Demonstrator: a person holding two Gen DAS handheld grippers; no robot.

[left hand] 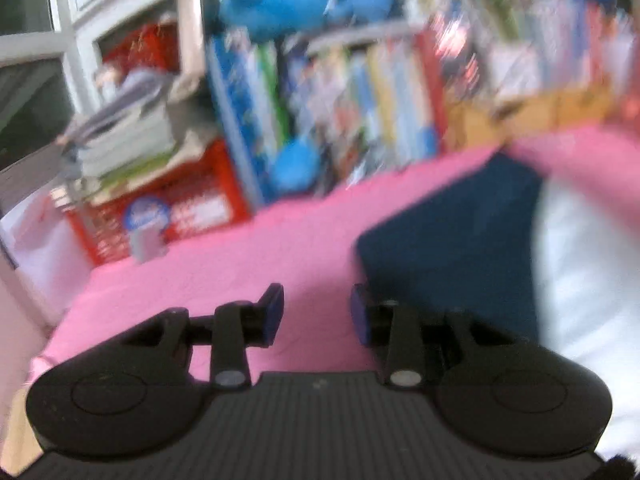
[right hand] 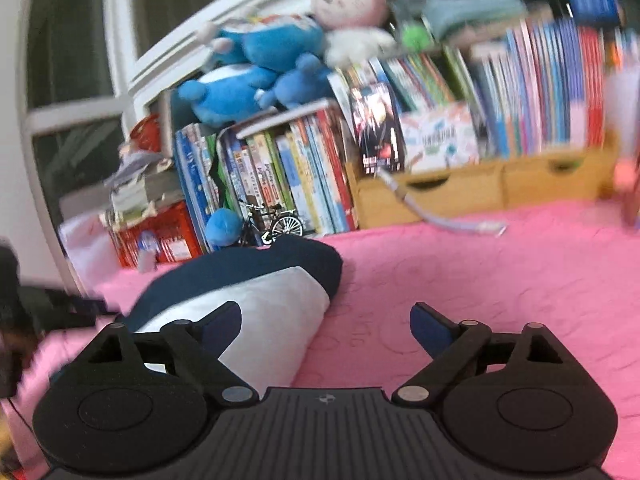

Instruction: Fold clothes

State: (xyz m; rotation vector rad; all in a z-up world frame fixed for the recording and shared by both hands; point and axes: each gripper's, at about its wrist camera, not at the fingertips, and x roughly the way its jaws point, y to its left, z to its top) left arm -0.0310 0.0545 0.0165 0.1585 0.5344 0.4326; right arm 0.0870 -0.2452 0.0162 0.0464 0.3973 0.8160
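A folded navy and white garment (right hand: pixel 256 292) lies on the pink bedspread (right hand: pixel 480 280). In the left wrist view the same garment (left hand: pixel 460 248) sits to the right of and beyond my left gripper (left hand: pixel 317 312), whose jaws stand partly apart over bare pink cover with nothing between them. My right gripper (right hand: pixel 326 326) is wide open above the bedspread; its left finger (right hand: pixel 222 326) overlaps the garment's white part, and no pad presses on the cloth. The left wrist view is blurred.
Rows of books (right hand: pixel 304 176) and wooden boxes (right hand: pixel 480 188) line the far edge of the bed. Plush toys (right hand: pixel 260 64) lie on top. A red crate (right hand: pixel 160 236) with stacked papers stands at the left by a window. A toy bicycle (right hand: pixel 272 224) and a loose strap (right hand: pixel 452 220) rest near the books.
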